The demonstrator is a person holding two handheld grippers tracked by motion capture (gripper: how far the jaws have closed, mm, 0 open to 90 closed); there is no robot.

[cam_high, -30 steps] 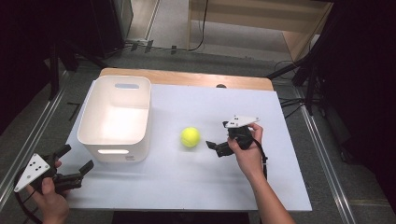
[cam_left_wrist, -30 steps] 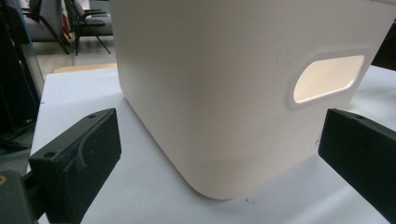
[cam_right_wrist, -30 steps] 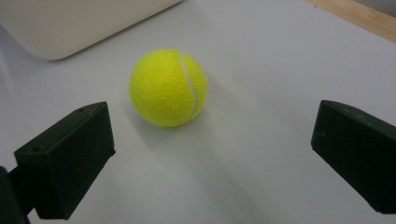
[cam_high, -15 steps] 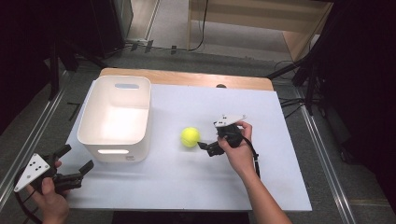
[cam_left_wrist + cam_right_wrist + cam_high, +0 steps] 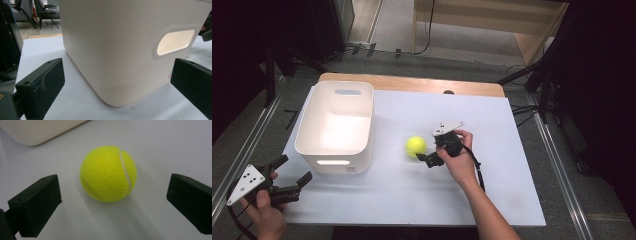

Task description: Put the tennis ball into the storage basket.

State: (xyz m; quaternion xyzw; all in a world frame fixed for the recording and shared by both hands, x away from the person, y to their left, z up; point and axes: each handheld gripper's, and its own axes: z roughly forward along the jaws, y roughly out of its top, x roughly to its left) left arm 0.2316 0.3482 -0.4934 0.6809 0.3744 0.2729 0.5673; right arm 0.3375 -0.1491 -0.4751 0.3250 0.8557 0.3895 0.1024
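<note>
High view: a yellow tennis ball [image 5: 416, 146] rests on the white counter [image 5: 512, 150], near its middle and to the right of a white plastic bin [image 5: 336, 127] that has a handle slot in its near wall. The right tongs [image 5: 424, 157], held in the person's right hand [image 5: 457, 155], lie just beside the ball on its right and near side, jaws pointing toward it. The left tongs [image 5: 294, 175], held in the left hand [image 5: 262, 212], sit at the near left corner of the counter, well apart from the ball and near the bin's front corner.

Right gripper view: the tennis ball [image 5: 108, 173] sits on the counter slightly ahead of the two black jaws and centred on the gap between them; the jaws are spread wide, wider than the ball, and touch neither it nor each other. A corner of the bin [image 5: 37, 131] appears at upper left, beyond the ball.

Left gripper view: the jaws stand released and far apart, grasping nothing, facing the rounded front corner of the bin [image 5: 125, 50] without touching it.
</note>
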